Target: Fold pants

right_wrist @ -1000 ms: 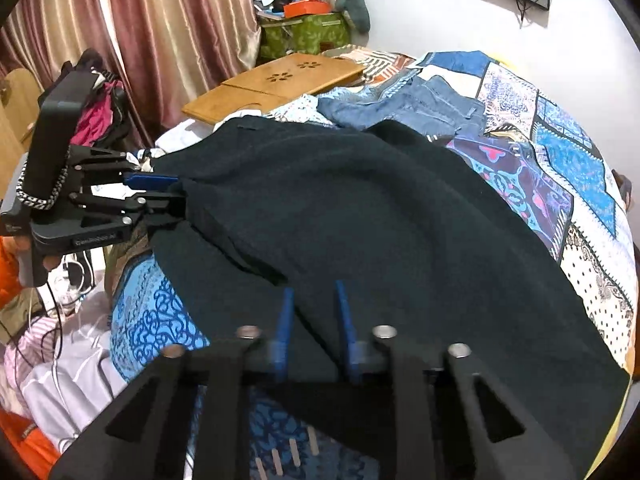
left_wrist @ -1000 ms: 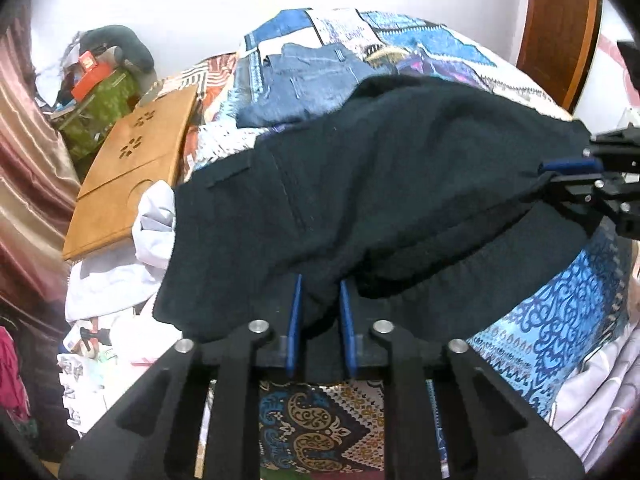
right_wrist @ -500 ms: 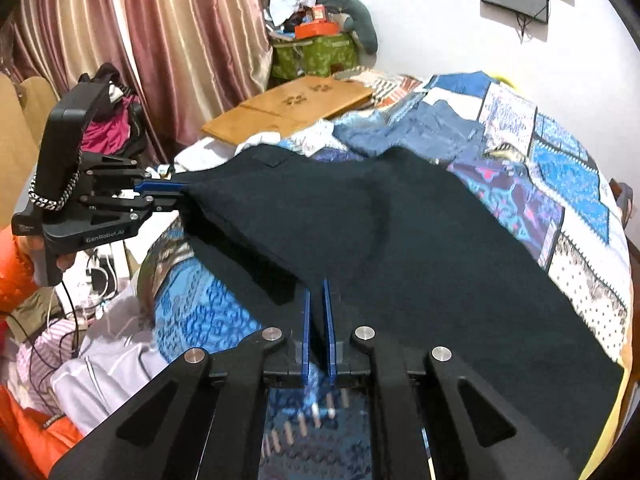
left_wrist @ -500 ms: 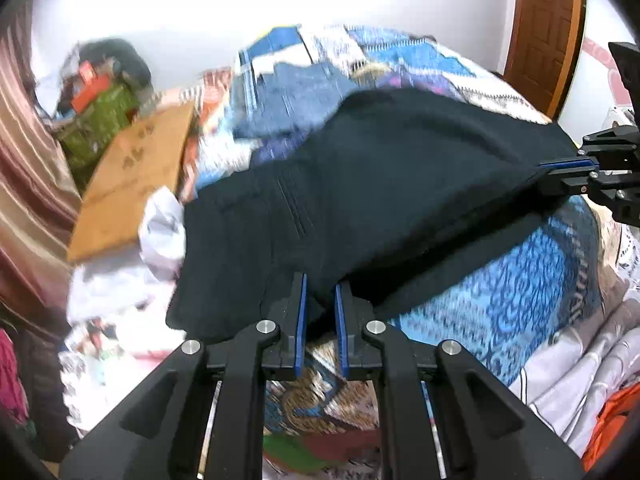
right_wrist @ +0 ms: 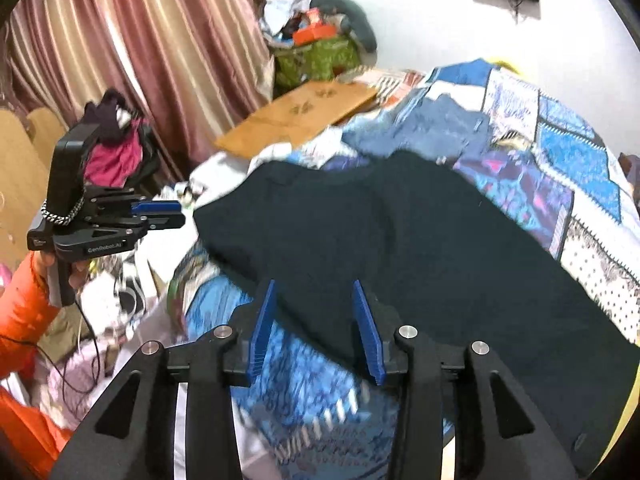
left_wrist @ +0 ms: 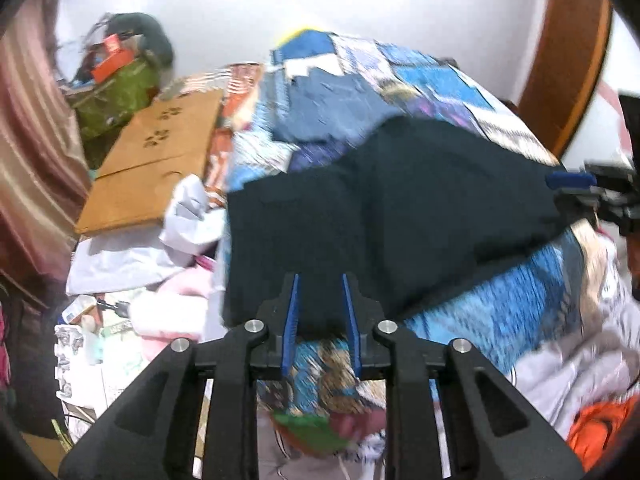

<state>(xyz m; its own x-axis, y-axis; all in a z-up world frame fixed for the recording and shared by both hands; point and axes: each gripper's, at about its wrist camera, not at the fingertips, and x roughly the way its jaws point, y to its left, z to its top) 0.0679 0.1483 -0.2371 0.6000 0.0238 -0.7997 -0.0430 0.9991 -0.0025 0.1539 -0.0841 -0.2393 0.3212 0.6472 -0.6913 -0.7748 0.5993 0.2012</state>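
The left gripper point(left_wrist: 320, 312) was opening, its blue pads clear of the dark navy cloth pants point(left_wrist: 392, 208) lying just ahead. The right gripper point(right_wrist: 316, 328) was opening too, released, the pants spread beyond it on the blue patchwork bedcover point(right_wrist: 560, 148).

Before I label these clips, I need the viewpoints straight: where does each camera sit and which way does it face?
Left wrist view: on the left gripper, looking down its fingers across the black pants on the bed; jaws opening, clear of the cloth; the right gripper shows at the right edge.
Right wrist view: on the right gripper, facing the pants and curtain; jaws opening; the left gripper and an orange sleeve show at left.
Shared: pants, bed, wooden board, jeans.
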